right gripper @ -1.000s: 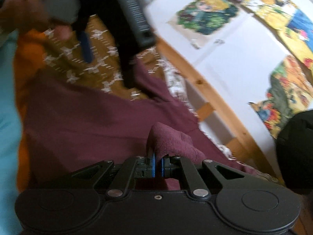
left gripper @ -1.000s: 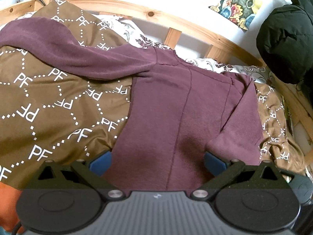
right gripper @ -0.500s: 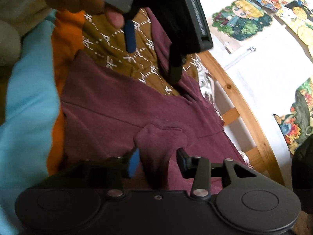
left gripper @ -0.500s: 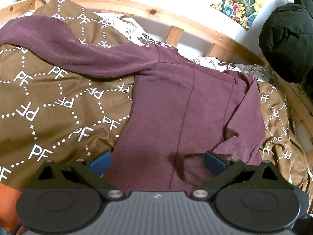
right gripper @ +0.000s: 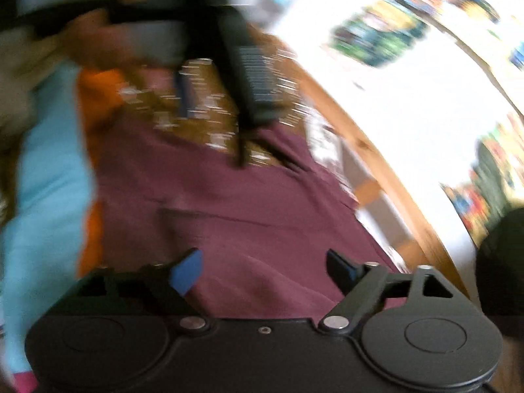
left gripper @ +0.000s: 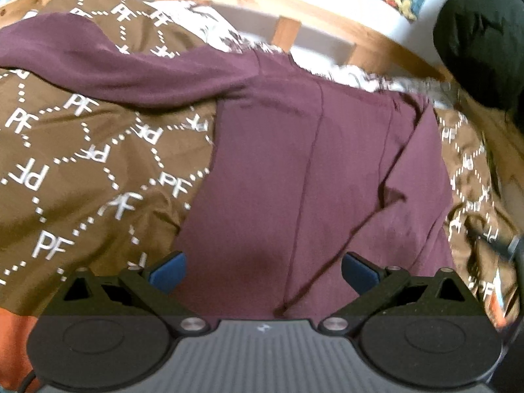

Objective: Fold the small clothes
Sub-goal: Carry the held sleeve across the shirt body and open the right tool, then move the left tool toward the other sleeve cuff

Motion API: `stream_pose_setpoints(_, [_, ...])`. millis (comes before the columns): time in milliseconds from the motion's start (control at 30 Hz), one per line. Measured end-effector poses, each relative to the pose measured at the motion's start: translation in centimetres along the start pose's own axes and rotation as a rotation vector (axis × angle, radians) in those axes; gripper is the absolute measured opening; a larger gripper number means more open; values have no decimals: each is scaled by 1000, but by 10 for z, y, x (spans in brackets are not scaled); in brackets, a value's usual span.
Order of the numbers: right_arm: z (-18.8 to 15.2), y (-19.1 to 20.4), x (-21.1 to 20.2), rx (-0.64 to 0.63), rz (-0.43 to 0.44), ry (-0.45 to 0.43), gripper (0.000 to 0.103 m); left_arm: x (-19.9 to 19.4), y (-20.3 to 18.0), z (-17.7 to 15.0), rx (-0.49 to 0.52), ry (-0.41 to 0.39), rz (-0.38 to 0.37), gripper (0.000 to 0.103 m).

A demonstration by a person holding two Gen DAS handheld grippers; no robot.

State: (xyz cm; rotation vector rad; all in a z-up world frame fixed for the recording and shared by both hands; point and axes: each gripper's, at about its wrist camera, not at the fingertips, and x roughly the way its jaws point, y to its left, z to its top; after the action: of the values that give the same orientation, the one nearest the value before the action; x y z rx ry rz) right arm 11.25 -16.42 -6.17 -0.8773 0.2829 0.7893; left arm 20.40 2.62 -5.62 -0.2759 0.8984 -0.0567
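Right wrist: right hand-held gripper [right gripper: 262,271] just spread, nothing between; left hand-held gripper [left gripper: 262,270] spread above maroon top [left gripper: 294,170].

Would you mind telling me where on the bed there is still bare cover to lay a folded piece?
The widest bare patch of brown cover lies left of the maroon top, below its outstretched sleeve. A narrow strip runs between the top and the wooden rail, crowded by a black bundle.

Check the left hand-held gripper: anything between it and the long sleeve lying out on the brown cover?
Nothing visible. The left hand-held gripper hangs open over the maroon top's body. The long sleeve lies stretched across the brown patterned cover, with only flat fabric between. The right hand-held gripper, whose jaws have just been opening, holds nothing.
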Motion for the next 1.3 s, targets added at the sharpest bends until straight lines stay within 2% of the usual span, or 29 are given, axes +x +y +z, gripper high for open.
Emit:
stream_pose_setpoints(133, [-10,-45,12,256,-134,69,95,15,-14,-10,57,55,19,102])
stream_pose_setpoints(300, [-40,-94,39,530,-294,171,96,30,-31,-20,163,114,110,102])
stream_pose_setpoints(400, [-67,-121,56,714,-312,200,95,33,-35,-25,200,121,148,102])
stream_pose_setpoints(467, [-83,-134,73,735,-352,229,92,38,-38,-28,227,137,183,102])
stream_pose_setpoints(600, [-115,-160,100,817,-390,257,81,42,-42,-32,261,147,204,102])
stream_pose_setpoints(700, [-134,-172,110,886,-414,267,67,43,-46,-33,285,143,212,102])
stream_pose_setpoints(800, [-144,-181,117,932,-396,258,38,44,-48,-35,294,139,214,102])
stream_pose_setpoints(833, [-143,-181,118,933,-378,258,20,44,-48,-35,296,137,214,102])
stream_pose_setpoints(867, [-141,-181,118,927,-370,261,12,43,-49,-36,298,135,215,102])
stream_pose_setpoints(933, [-136,-181,117,903,-392,253,8,44,-50,-37,307,130,209,102])
stream_pose_setpoints(1033, [-138,-189,109,941,-461,241,8,43,-53,-39,326,126,192,102])
stream_pose_setpoints(1100, [-145,-191,109,972,-459,260,8,43,-57,-41,344,128,188,102])
stream_pose_setpoints(1167, [-146,-187,113,945,-461,276,8,42,-60,-44,368,121,191,102])
stream_pose_setpoints(1233, [-144,-185,115,946,-455,274,10,41,-62,-44,378,119,192,102])
stream_pose_setpoints(1300, [-143,-184,112,952,-464,276,17,41,-61,-43,370,126,184,102])
